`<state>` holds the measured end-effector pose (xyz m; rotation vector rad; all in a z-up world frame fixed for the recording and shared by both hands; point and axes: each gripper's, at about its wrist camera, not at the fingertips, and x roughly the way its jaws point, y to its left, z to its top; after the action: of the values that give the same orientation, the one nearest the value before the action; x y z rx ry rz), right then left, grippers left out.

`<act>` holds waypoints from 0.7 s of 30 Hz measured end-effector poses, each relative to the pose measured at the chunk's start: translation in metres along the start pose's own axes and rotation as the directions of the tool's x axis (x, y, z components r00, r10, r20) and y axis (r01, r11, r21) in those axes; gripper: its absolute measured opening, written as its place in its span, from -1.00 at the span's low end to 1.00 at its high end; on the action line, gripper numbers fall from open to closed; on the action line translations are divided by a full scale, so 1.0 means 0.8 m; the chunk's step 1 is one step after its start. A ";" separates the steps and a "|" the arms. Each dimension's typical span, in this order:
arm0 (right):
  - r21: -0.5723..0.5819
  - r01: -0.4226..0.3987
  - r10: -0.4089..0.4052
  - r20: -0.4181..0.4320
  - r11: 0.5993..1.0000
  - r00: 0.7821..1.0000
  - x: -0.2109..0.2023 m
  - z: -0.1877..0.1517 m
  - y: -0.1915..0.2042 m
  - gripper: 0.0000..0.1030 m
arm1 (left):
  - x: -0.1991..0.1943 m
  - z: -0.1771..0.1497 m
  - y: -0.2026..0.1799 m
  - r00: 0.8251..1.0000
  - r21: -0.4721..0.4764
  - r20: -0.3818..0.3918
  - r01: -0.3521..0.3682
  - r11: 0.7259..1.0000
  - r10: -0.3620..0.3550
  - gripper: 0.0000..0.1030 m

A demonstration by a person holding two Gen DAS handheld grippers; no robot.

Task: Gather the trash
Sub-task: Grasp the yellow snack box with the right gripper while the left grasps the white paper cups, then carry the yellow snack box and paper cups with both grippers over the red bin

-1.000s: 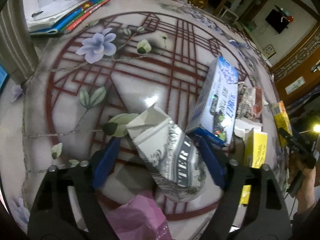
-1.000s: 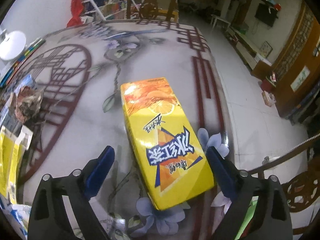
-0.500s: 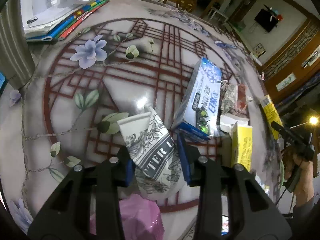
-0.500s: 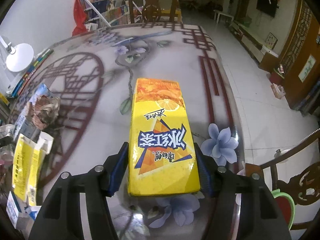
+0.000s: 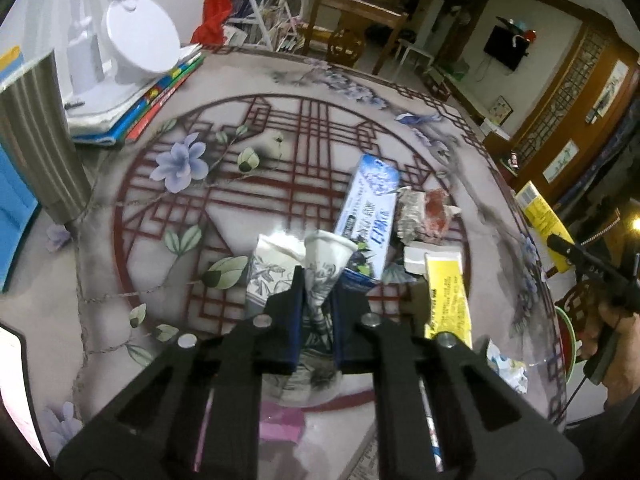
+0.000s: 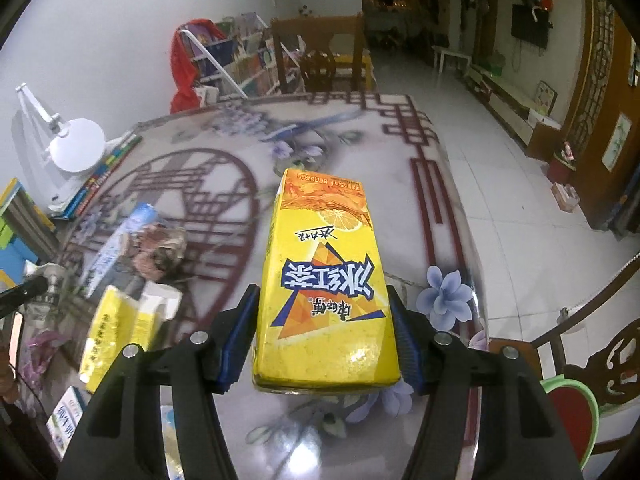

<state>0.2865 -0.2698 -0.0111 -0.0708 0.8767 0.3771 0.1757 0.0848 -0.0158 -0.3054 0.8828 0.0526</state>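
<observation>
My left gripper (image 5: 316,312) is shut on a crushed white paper cup with grey print (image 5: 320,264) and holds it above the patterned table (image 5: 200,200). My right gripper (image 6: 326,336) is shut on a yellow drink carton (image 6: 324,280), lifted off the table near its right edge; the carton also shows in the left wrist view (image 5: 540,220). On the table lie a blue-white carton (image 5: 370,208), a crumpled wrapper (image 5: 424,212) and a flattened yellow box (image 5: 446,296).
A pink bag (image 5: 280,424) lies under my left gripper. A white lamp (image 5: 136,44) on books (image 5: 152,100) and a grey cylinder (image 5: 40,132) stand at the far left. A wooden chair (image 6: 592,360) stands by the table's right edge.
Both grippers closed from open: the left crushed and lifted the paper cup, the right clamped and raised the yellow carton. Both views pulled up and back.
</observation>
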 end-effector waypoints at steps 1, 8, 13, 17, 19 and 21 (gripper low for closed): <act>-0.004 -0.002 0.002 0.005 1.000 1.000 -0.005 -0.001 0.002 0.14 | -0.001 0.000 -0.003 1.000 0.009 0.001 0.000 1.000 0.000 -0.78; -0.036 0.015 -0.014 0.035 0.999 0.999 -0.034 -0.013 0.013 0.14 | -0.011 -0.003 -0.012 1.000 0.024 0.004 0.021 0.999 -0.022 -0.79; -0.022 -0.001 0.002 0.072 1.000 0.997 -0.060 -0.021 0.012 0.14 | -0.030 -0.008 -0.038 0.999 0.089 0.031 0.023 0.996 -0.026 -0.79; -0.002 -0.006 0.006 0.094 1.000 0.996 -0.080 -0.028 0.003 0.14 | -0.042 -0.012 -0.064 0.998 0.143 0.038 0.037 0.989 -0.042 -0.79; 0.008 -0.001 0.000 0.111 1.000 0.994 -0.094 -0.034 -0.003 0.14 | -0.047 -0.013 -0.078 0.998 0.170 0.044 0.044 0.984 -0.053 -0.79; 0.021 0.005 -0.008 0.128 1.000 0.992 -0.109 -0.040 -0.011 0.14 | -0.053 -0.013 -0.097 0.996 0.194 0.045 0.064 0.979 -0.074 -0.79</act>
<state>0.2156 -0.3100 0.0338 -0.0297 0.7534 0.3620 0.1541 0.0109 0.0290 -0.1523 0.8177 -0.0883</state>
